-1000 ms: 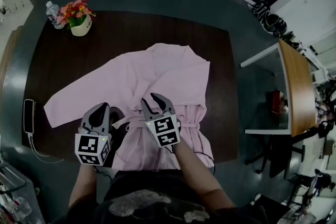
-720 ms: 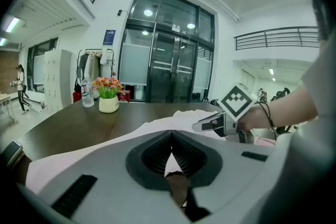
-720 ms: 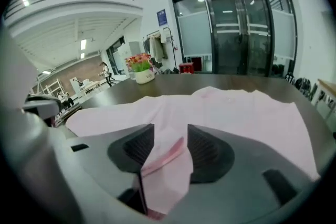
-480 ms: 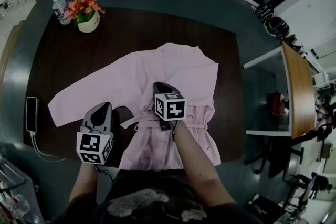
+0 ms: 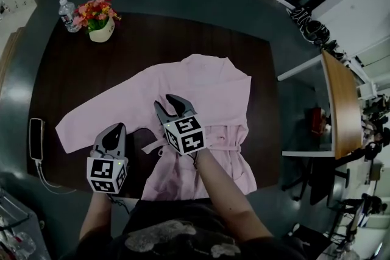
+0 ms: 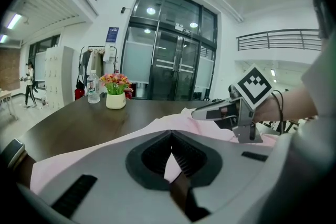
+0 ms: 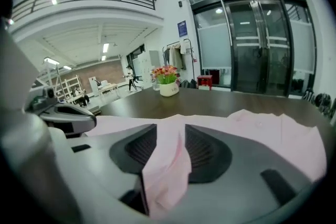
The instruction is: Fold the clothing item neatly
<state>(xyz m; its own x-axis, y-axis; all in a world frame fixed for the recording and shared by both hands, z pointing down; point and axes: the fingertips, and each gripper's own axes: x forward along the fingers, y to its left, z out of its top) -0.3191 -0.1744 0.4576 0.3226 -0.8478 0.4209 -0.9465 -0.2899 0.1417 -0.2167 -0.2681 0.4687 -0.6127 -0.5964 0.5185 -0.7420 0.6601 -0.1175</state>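
Dark wooden table [image 5: 152, 39], pink robe [image 5: 207, 88] spread, glass doors [image 6: 173, 60]

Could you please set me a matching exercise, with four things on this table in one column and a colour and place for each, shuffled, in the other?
Things:
1. robe
2. phone
3. water bottle
4. flower pot

Descriptions:
A. white, with red and yellow flowers in it
B. dark, at the near left edge of the table, with a cable attached
C. pink, spread over the middle of the table
D. clear, standing just left of the flowers

Pairs: 1-C, 2-B, 3-D, 4-A.
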